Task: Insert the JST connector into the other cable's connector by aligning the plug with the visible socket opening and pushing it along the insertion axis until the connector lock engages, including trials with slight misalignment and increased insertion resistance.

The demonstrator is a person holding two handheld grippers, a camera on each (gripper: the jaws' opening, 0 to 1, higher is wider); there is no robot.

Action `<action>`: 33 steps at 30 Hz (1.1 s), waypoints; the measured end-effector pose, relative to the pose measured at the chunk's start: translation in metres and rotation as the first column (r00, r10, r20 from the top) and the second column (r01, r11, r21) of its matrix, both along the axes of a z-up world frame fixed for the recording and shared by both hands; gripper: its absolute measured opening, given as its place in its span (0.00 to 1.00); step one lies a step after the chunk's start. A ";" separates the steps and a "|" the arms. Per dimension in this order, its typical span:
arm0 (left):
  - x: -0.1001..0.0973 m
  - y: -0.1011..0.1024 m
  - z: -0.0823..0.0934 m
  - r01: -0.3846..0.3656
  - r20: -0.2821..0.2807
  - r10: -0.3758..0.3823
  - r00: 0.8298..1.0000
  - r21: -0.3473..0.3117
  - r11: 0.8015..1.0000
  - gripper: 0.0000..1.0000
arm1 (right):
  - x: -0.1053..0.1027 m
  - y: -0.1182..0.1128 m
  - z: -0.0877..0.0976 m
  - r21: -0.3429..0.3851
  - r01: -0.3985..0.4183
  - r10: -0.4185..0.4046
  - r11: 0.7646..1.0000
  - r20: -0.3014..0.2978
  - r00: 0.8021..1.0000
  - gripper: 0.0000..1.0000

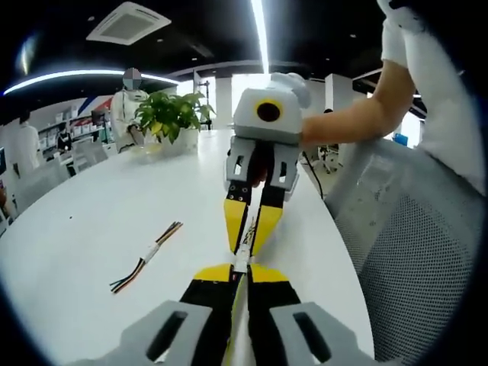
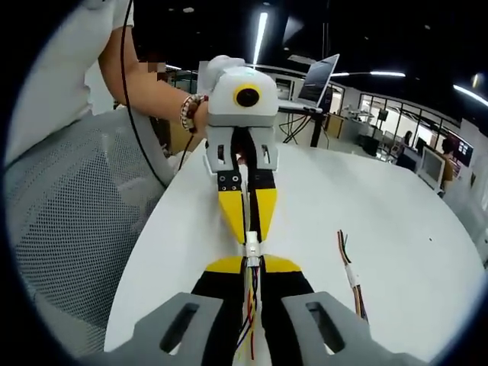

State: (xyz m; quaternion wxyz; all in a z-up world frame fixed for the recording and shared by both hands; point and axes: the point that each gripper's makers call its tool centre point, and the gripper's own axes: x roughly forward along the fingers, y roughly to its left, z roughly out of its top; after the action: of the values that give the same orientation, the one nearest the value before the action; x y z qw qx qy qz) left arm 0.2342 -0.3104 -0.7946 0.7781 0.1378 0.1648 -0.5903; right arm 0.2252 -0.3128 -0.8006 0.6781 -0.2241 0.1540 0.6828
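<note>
My left gripper rises from the bottom of the left gripper view, its yellow-tipped jaws shut on a thin cable. It meets my right gripper tip to tip, which comes down from above. Between the tips sits the white JST connector. In the right gripper view my right gripper is shut on coloured wires that end in the white connector. The left gripper faces it, touching. The two housings look pressed together; the joint is too small to tell whether it is locked.
A spare wire bundle lies loose on the white table, beside the grippers. A grey mesh chair stands at the table edge. A potted plant and a laptop are at the far ends.
</note>
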 end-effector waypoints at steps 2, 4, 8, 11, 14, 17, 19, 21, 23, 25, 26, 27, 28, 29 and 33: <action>0.000 0.000 0.000 0.003 -0.002 -0.003 1.000 0.000 1.000 0.00 | 0.000 0.000 0.000 0.000 -0.001 0.001 1.000 -0.006 1.000 0.03; -0.002 -0.002 -0.003 0.011 -0.003 -0.011 1.000 0.008 1.000 0.00 | -0.002 0.000 -0.002 -0.009 -0.007 0.007 1.000 -0.008 1.000 0.03; -0.002 -0.002 -0.006 0.020 -0.002 -0.020 1.000 0.021 1.000 0.00 | -0.003 0.000 -0.005 -0.022 -0.013 0.013 1.000 -0.008 1.000 0.03; -0.002 -0.002 -0.004 0.018 0.003 -0.018 1.000 0.016 1.000 0.00 | -0.002 -0.001 -0.004 -0.012 -0.003 0.003 1.000 -0.014 1.000 0.03; -0.001 -0.001 -0.004 0.014 0.014 -0.014 1.000 0.020 1.000 0.00 | -0.001 0.001 -0.005 -0.012 0.005 -0.005 1.000 0.002 1.000 0.04; -0.001 0.000 0.002 0.005 0.022 -0.005 1.000 -0.002 1.000 0.00 | 0.001 0.001 0.000 0.004 0.018 -0.018 1.000 0.002 1.000 0.05; 0.003 0.001 0.006 -0.003 0.028 0.004 1.000 -0.020 1.000 0.00 | 0.004 0.000 0.002 0.020 0.029 -0.029 0.999 0.007 1.000 0.05; 0.003 -0.001 0.011 -0.003 0.026 0.004 1.000 -0.043 0.999 0.00 | 0.005 0.000 0.001 0.020 0.032 -0.033 0.999 0.005 0.999 0.06; 0.003 -0.003 0.013 0.000 0.031 0.001 1.000 -0.051 0.999 0.00 | 0.004 -0.002 -0.001 0.007 0.040 -0.040 0.999 -0.019 0.999 0.07; 0.003 -0.003 0.012 0.003 0.034 -0.001 0.999 -0.046 0.999 0.00 | 0.004 -0.002 -0.002 0.011 0.044 -0.044 0.999 -0.018 0.999 0.06; 0.003 -0.003 0.012 0.003 0.035 -0.002 0.999 -0.044 0.999 0.00 | 0.004 -0.003 -0.002 0.010 0.048 -0.048 0.999 -0.026 0.999 0.07; 0.003 -0.003 0.011 0.003 0.035 -0.001 0.999 -0.044 0.999 0.00 | 0.004 -0.004 -0.004 0.000 0.052 -0.052 0.999 -0.037 0.998 0.07; 0.003 -0.002 0.012 0.000 0.035 0.001 0.999 -0.043 0.999 0.00 | 0.005 -0.004 -0.004 -0.001 0.054 -0.054 0.999 -0.032 0.998 0.06; 0.004 -0.001 0.012 -0.002 0.037 0.003 0.999 -0.043 0.999 0.00 | 0.006 -0.005 -0.004 -0.002 0.061 -0.061 0.998 -0.033 0.998 0.06; 0.005 0.003 0.010 -0.011 0.040 0.012 0.999 -0.029 1.000 0.00 | 0.009 -0.008 0.004 0.029 0.081 -0.080 0.996 -0.050 0.996 0.05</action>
State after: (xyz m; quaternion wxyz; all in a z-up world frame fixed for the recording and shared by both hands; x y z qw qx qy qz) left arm 0.2393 -0.3072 -0.7848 0.7866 0.1373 0.1412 -0.5852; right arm 0.2338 -0.3203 -0.7968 0.7044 -0.1904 0.1688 0.6626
